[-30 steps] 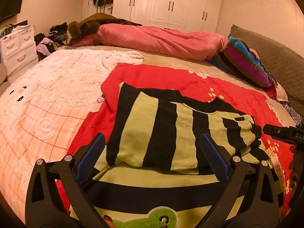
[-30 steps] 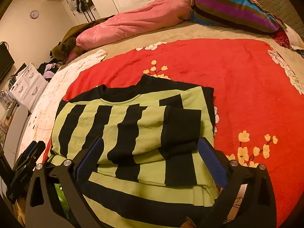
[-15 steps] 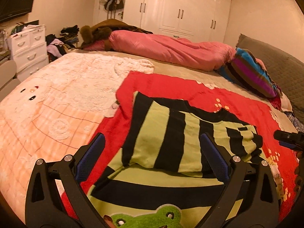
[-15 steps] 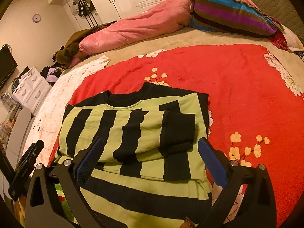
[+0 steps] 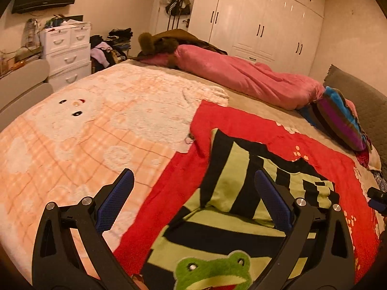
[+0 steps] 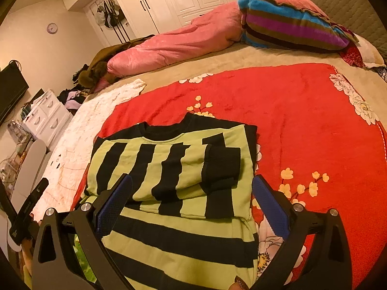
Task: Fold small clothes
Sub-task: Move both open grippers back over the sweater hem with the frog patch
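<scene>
A small green-and-black striped sweater (image 6: 183, 169) lies flat on a red blanket (image 6: 302, 120), both sleeves folded across its chest, the black cuff (image 6: 223, 166) on top. In the left wrist view the sweater (image 5: 232, 186) shows a green frog patch (image 5: 212, 270) near its hem. My left gripper (image 5: 193, 198) hovers open above the sweater's left edge and the blanket, holding nothing. Over the hem end of the sweater my right gripper (image 6: 192, 200) is open too, with nothing between its fingers.
A peach patterned blanket (image 5: 84, 130) covers the bed's left part. A pink duvet (image 5: 241, 77) and a striped pillow (image 6: 290, 26) lie at the far side. White drawers (image 5: 67, 50) and a wardrobe (image 5: 261, 21) stand beyond the bed.
Both grippers have pulled back and up from the sweater, still open. The left view has swung left, showing more peach blanket. The sweater has not moved.
</scene>
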Action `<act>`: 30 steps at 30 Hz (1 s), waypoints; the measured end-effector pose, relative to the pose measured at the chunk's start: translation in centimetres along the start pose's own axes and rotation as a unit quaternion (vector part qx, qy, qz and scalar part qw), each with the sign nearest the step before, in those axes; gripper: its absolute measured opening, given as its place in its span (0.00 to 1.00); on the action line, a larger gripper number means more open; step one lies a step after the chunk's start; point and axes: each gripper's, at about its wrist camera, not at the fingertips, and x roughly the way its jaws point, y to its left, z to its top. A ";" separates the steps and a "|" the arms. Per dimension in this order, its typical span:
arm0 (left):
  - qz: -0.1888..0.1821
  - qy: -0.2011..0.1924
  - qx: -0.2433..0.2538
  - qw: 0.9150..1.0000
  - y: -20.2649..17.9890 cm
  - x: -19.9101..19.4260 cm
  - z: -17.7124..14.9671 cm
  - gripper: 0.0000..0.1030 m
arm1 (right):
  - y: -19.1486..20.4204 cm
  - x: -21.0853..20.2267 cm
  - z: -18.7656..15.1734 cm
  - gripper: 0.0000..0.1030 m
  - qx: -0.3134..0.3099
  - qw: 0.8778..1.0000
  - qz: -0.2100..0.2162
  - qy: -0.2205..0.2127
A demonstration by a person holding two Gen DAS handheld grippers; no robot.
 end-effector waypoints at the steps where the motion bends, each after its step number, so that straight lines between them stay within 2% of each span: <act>1: 0.001 -0.001 0.001 1.000 0.1 -0.4 0.1 0.91 | 0.0 -0.3 -0.1 0.96 0.000 1.000 0.003 0.001; 11: 0.003 0.013 0.028 1.000 0.0 -3.2 0.4 0.91 | 0.5 -2.7 -0.5 0.96 -0.007 1.000 0.016 -0.005; 18: -0.009 0.040 0.031 0.999 0.3 -4.7 0.2 0.91 | 0.6 -4.6 -0.8 0.96 -0.011 1.000 0.022 -0.011; 30: 0.010 0.055 0.034 0.998 2.3 -7.1 -0.9 0.91 | 0.2 -7.2 -1.7 0.96 -0.012 0.999 0.034 -0.014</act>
